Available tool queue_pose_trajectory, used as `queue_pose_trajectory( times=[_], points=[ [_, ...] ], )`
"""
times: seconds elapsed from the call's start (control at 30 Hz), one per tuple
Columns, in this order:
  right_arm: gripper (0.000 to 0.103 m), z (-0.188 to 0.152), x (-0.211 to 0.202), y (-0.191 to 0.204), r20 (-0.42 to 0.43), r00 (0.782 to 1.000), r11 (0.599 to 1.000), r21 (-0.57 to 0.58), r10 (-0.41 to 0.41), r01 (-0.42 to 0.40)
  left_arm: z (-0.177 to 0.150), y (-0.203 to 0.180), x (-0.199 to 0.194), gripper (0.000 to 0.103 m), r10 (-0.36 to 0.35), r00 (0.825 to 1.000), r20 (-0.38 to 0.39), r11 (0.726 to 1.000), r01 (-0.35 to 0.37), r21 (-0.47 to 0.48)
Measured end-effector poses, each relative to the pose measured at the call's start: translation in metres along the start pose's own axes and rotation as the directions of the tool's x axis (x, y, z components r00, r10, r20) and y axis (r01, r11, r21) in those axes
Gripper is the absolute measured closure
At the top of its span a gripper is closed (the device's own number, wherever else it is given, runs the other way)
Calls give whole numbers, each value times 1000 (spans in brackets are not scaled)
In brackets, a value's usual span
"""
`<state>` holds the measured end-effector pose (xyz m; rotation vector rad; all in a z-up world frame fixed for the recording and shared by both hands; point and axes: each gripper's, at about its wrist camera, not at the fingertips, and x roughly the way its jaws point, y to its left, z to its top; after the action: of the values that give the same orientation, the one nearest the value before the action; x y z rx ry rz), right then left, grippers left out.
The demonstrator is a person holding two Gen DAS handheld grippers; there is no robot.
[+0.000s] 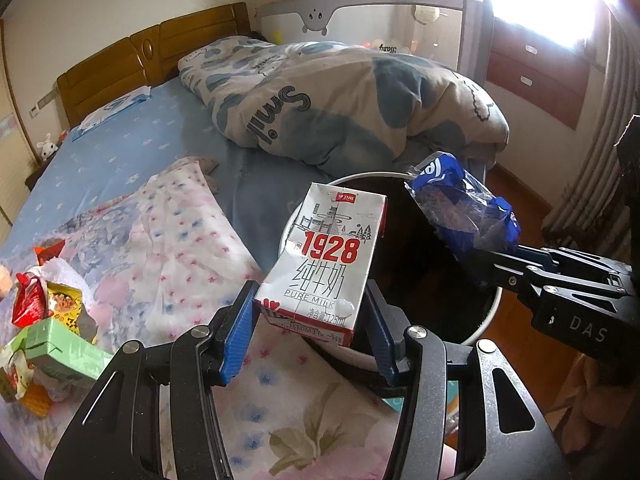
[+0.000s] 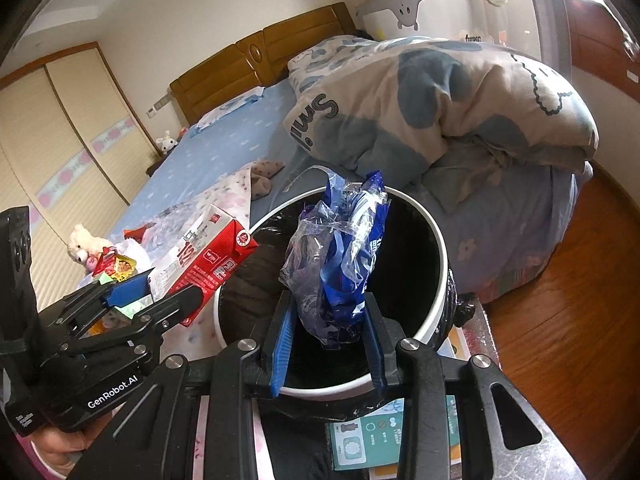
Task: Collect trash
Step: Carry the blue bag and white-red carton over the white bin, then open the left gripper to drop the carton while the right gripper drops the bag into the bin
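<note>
Left gripper: my left gripper (image 1: 310, 322) is clamped on a milk carton (image 1: 324, 260), blue pads pressed on its two sides near the bottom end.
Milk carton: white and red, tilted, held above the near-left rim of the bin (image 1: 490, 312); seen also from the right wrist (image 2: 200, 260).
Right gripper: my right gripper (image 2: 328, 334) holds a crumpled blue wrapper (image 2: 340, 252) between its pads, jaws narrow.
Wrapper: blue and clear plastic, standing up out of the gripper, directly over the bin's mouth (image 2: 440, 280).
Bin: white rim, black liner, on the floor just beside the bed (image 1: 132, 152).
Remaining trash: a pile of wrappers and a green box (image 1: 60, 352) lies on the flowered blanket (image 1: 192, 240) at the left, well apart from the bin.
Bedding: folded quilt (image 1: 340, 96) at the far side of the bed.
Floor: wood boards (image 2: 560, 340) right of the bin.
</note>
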<state>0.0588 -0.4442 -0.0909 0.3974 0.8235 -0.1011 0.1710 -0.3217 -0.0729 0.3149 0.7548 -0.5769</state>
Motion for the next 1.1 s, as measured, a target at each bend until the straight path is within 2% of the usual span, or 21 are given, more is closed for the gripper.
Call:
queue_pose_trajectory(
  times=[0.37, 0.6, 0.77, 0.87, 1.03, 1.1],
  points=[
    [70, 4, 6, -6, -14, 1000, 1000, 11, -2, 2, 5, -5, 9, 52, -13, 1000, -12, 1000, 13, 13],
    [65, 7, 7, -11, -11, 1000, 1000, 25, 5, -5, 8, -7, 14, 51, -29, 999, -21, 999, 29, 16],
    [50, 9, 4, -17, -1, 1000, 999, 49, 0, 0, 3, -3, 12, 31, -41, 999, -19, 999, 41, -3],
    [42, 8, 0, -18, 16, 1000, 998, 62, 5, -6, -3, 0, 7, 29, -33, 999, -18, 999, 33, -13],
    [41, 4, -6, -14, 38, 999, 997, 70, 13, -16, -24, 18, -10, 28, -14, 1000, -8, 998, 13, -65],
    [38, 2, -8, -9, 43, 999, 998, 65, 16, -19, -34, 27, -16, 28, 0, 1000, -9, 997, -1, -80]
  ],
)
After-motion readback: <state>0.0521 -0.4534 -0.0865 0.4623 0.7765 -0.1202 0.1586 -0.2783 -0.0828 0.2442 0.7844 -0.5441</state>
